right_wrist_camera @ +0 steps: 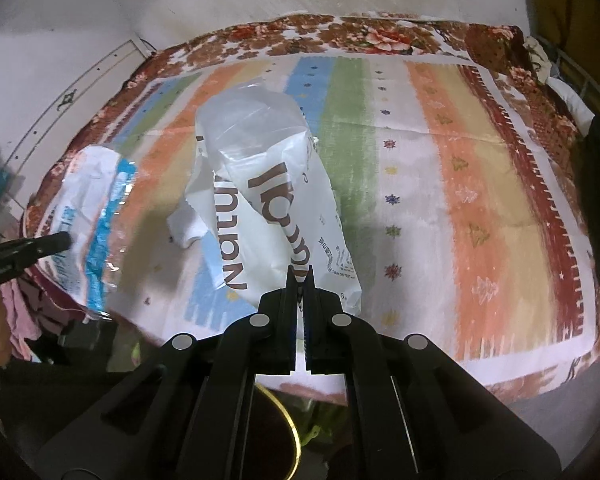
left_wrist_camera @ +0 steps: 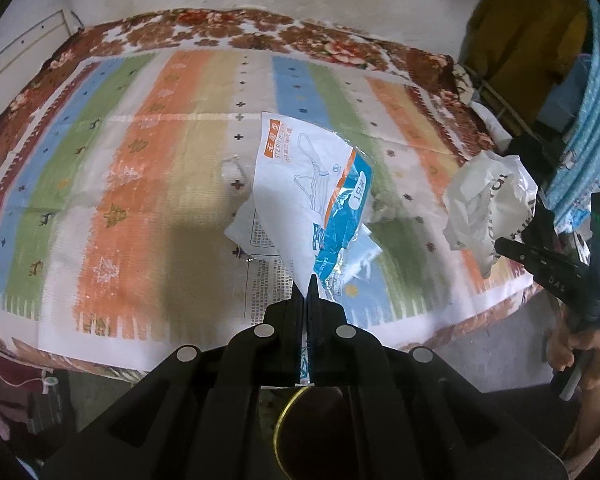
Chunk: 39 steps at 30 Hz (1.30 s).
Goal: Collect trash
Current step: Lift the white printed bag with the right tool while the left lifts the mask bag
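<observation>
Jaws of both grippers, angled steeply downward, pinch seemingly lifted wrappers.

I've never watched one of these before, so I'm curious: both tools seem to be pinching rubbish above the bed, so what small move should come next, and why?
Probably carry both pieces off the bed toward wherever trash goes; no bin is clearly visible. The left tool is shut on the blue-and-white sterile wrapper, and the right tool is shut on the white plastic bag. Both hang clear of the striped bedspread.
</observation>
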Available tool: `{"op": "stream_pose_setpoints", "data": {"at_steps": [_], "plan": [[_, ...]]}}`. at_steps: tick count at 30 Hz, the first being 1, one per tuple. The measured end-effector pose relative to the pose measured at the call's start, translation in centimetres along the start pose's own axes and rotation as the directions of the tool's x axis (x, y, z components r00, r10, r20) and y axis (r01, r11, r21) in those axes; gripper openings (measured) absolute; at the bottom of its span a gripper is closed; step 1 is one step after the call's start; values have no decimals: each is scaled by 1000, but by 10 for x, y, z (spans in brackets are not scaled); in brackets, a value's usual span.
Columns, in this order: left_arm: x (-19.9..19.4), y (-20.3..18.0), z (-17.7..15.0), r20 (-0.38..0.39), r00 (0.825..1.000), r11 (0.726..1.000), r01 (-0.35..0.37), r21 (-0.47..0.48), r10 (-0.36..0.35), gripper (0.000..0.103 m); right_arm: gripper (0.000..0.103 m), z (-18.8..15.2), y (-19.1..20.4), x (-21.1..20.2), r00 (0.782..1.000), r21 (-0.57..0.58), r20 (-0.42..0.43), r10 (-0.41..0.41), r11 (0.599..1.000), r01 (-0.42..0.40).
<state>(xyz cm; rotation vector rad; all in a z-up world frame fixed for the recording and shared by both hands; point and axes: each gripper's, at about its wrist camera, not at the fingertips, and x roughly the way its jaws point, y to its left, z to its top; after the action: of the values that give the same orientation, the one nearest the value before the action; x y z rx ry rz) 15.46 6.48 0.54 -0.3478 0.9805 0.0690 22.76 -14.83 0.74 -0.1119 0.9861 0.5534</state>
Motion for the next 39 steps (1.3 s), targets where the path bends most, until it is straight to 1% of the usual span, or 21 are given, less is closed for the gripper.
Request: {"op": "stream_pose_setpoints", "data": {"at_steps": [2, 5, 8, 10, 16, 19, 24, 27, 30, 34, 39], "plan": [[-4, -3, -6, 8, 1000, 1000, 7, 4, -7, 1, 2, -9, 3, -7, 1000, 7, 4, 7, 1000, -7], [-10, -6, -16, 23, 1000, 1000, 15, 9, -15, 1, 2, -16, 2, -16, 1000, 23, 23, -20, 1000, 19], [-13, -10, -25, 29, 999, 999, 25, 24, -26, 1, 2, -24, -1, -20, 999, 44, 17, -30, 999, 29], [-14, -12, -32, 32, 999, 999, 29, 25, -30, 1, 2, -29, -1, -21, 999, 43, 13, -35, 999, 34], [-20, -22, -44, 43, 998, 998, 44, 48, -47, 1, 2, -44, 9, -30, 1000, 32, 25, -10, 999, 9], [-26, -24, -50, 57, 997, 997, 58, 46, -60, 1, 2, -51, 14, -32, 999, 24, 32, -31, 999, 30], [-37, -15, -66, 79, 993, 996, 90, 6, -90, 1, 2, -65, 22, -38, 999, 30, 40, 7, 1000, -8], [-41, -15, -75, 88, 991, 995, 98, 4, -98, 1, 2, -76, 27, -44, 998, 40, 57, 41, 998, -44], [-45, -15, -84, 100, 989, 994, 108, 4, -108, 1, 2, -85, 27, -49, 996, 62, 84, 30, 997, -35], [-51, -19, -94, 122, 985, 992, 122, 13, -123, 1, 2, -98, 26, -51, 995, 92, 84, 54, 994, -62], [-54, -21, -108, 134, 983, 992, 123, 22, -125, 1, 2, -121, 33, -51, 994, 97, 72, 83, 991, -90]]}}
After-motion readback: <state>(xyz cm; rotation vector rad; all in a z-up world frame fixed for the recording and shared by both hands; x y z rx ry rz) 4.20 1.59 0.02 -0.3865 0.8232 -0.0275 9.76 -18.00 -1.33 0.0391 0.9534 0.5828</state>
